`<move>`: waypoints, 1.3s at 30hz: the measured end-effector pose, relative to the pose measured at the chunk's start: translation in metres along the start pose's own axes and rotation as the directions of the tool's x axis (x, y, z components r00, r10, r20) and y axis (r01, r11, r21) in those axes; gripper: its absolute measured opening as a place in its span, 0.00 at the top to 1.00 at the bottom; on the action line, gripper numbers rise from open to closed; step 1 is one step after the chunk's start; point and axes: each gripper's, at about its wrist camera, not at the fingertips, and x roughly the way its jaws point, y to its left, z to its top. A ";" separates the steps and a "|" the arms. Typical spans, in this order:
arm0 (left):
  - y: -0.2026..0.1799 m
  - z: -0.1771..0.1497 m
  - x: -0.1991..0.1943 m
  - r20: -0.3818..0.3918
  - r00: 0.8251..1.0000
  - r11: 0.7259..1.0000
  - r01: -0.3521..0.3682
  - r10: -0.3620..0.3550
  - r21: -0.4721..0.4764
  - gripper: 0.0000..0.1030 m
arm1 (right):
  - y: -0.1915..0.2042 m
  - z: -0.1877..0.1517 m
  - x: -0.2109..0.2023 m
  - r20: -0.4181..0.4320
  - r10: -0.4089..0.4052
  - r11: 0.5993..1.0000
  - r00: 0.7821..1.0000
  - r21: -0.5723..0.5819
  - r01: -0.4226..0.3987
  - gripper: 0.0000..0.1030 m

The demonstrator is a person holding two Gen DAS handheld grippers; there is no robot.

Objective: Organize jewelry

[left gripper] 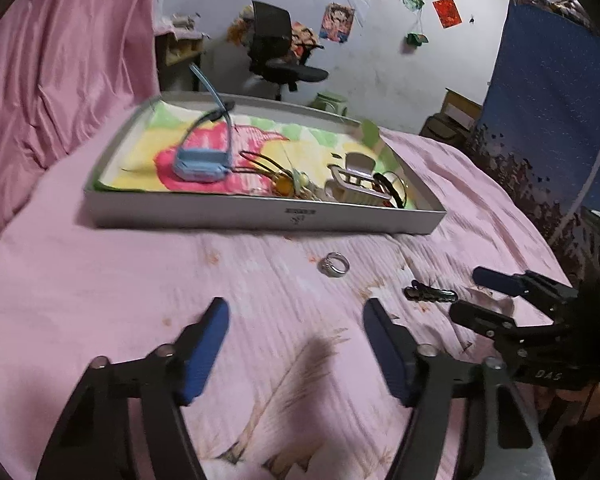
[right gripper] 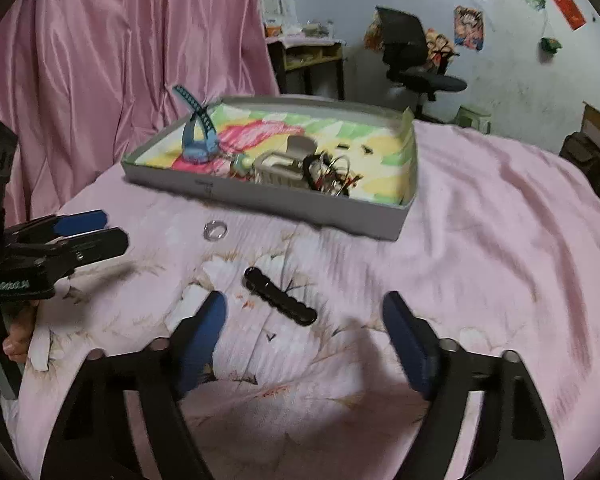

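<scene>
Currently both tools sit low over the pink bedspread (left gripper: pixel 100 264), in front of the grey cardboard tray (left gripper: pixel 260 216). Left tool (left gripper: pixel 296 344): fingers spread wide, nothing between them. Right tool (right gripper: pixel 304 340): also spread wide, empty. Silver ring (left gripper: pixel 334 264) lies on the bedspread just in front of the tray's near wall, apart from it; in the left wrist view it is ahead of the left tool's gap, not touching either finger. Black hair clip (right gripper: pixel 280 295) lies flat on the bedspread, farther from the tray than the ring, angled diagonally; in the right wrist view it sits between and just ahead of the right tool's fingertips, no contact visible. Inside the tray, on its colourful floral liner (left gripper: pixel 148 160): blue watch (left gripper: pixel 202 164) with strap sticking up, toward the tray's left end; beige claw clip (left gripper: pixel 354 182) toward the right end; between and around them a tangle of hair ties and small pieces, too blurred to separate. Black office chair (left gripper: pixel 276 52) stands beyond the tray against the wall.
</scene>
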 end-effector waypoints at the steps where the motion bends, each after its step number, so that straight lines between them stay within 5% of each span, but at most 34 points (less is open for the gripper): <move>1: 0.000 0.001 0.002 -0.007 1.000 1.000 0.016 -0.016 0.000 0.43 | 0.001 0.000 0.002 -0.011 0.006 1.000 1.000 -0.004 -0.007 0.36; 9: -0.009 0.008 0.023 -0.060 0.996 0.997 0.065 -0.063 0.037 0.56 | 0.009 -0.002 0.014 -0.067 0.046 0.998 0.997 -0.040 -0.049 0.62; 29: -0.018 0.027 0.066 -0.127 0.987 0.992 0.108 -0.098 0.073 0.73 | -0.001 0.008 0.037 -0.101 0.045 0.999 0.994 0.024 -0.043 0.89; 39: -0.021 0.027 0.074 -0.146 0.986 0.992 0.099 -0.086 0.084 0.80 | -0.009 0.011 0.049 -0.100 0.081 0.993 0.992 0.095 -0.072 0.91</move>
